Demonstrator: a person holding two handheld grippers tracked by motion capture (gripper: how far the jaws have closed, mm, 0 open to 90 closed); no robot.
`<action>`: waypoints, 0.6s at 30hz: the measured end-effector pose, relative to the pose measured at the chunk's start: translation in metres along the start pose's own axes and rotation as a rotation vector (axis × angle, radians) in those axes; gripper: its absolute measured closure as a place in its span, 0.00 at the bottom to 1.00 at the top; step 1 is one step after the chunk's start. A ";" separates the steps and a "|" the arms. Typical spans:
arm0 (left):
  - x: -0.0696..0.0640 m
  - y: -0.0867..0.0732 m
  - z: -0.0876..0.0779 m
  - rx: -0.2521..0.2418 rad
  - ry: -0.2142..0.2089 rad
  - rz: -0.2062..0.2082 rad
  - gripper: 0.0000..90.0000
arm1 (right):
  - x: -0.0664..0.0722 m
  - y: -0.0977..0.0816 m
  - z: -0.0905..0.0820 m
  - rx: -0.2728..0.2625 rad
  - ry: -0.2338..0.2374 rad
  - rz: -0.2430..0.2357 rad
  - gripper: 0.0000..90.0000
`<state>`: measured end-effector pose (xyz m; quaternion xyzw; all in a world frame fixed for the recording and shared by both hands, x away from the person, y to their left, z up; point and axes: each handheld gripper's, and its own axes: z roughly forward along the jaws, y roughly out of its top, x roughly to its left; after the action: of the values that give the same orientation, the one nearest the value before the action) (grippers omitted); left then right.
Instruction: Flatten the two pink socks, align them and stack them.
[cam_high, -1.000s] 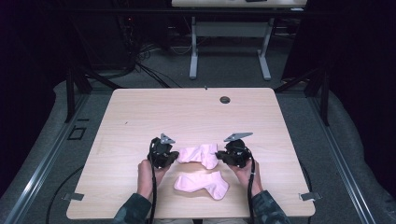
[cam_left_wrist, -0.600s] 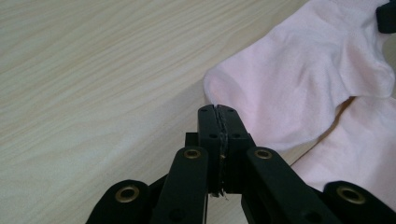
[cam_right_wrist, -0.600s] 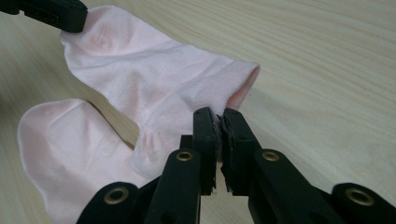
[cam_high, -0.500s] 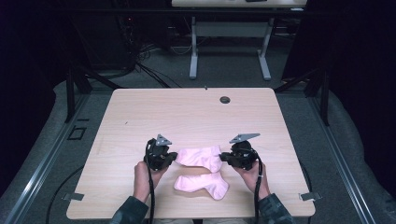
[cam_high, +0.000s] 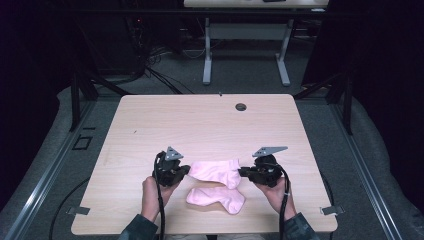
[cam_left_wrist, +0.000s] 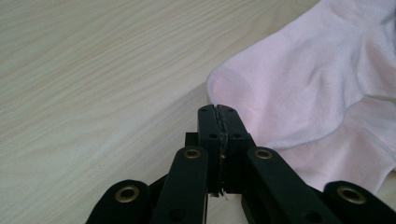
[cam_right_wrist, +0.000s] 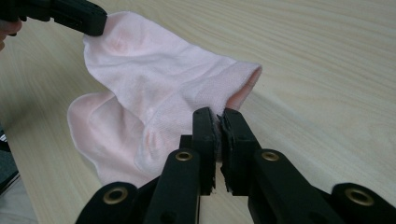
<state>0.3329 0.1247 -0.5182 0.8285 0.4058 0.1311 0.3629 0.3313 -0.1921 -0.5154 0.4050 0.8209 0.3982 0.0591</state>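
Socks held at both ends over the worktop

Socks are the business here: two pink ones near the front edge of the worktop (cam_high: 150, 125). The upper sock (cam_high: 215, 171) is stretched between the two grippers; the lower sock (cam_high: 216, 198) lies just in front of it, toward the person, and the two overlap or touch at their right ends.

The left gripper (cam_left_wrist: 218, 109) has its fingers clenched flat together at the rounded toe end of the upper sock; whether fabric is truly pinched there or the tips merely butt against the hem I cannot tell. The right gripper (cam_right_wrist: 219, 116) has its fingers closed on the ribbed cuff of the upper sock, a sliver of cloth between them.

Risks, as I judge them: the left hold looks marginal, so any pull away from the sock could let the toe slip free and the sock sag to one side. Dragging the upper sock could also snag and shift the lower sock beneath it.

In the high view the grippers hide both grasp points.
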 end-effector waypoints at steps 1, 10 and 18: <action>-0.001 -0.001 0.000 -0.003 0.002 -0.004 0.99 | 0.001 -0.001 0.000 0.005 0.000 -0.001 0.94; -0.008 -0.008 -0.007 0.002 -0.020 -0.002 0.99 | 0.007 -0.009 -0.010 0.008 0.019 -0.004 0.94; -0.016 -0.018 -0.014 0.003 -0.034 -0.008 0.99 | 0.015 -0.017 -0.020 0.023 0.032 -0.002 0.94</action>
<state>0.3053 0.1271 -0.5197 0.8294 0.4033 0.1149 0.3691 0.3025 -0.1996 -0.5110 0.3983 0.8267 0.3951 0.0418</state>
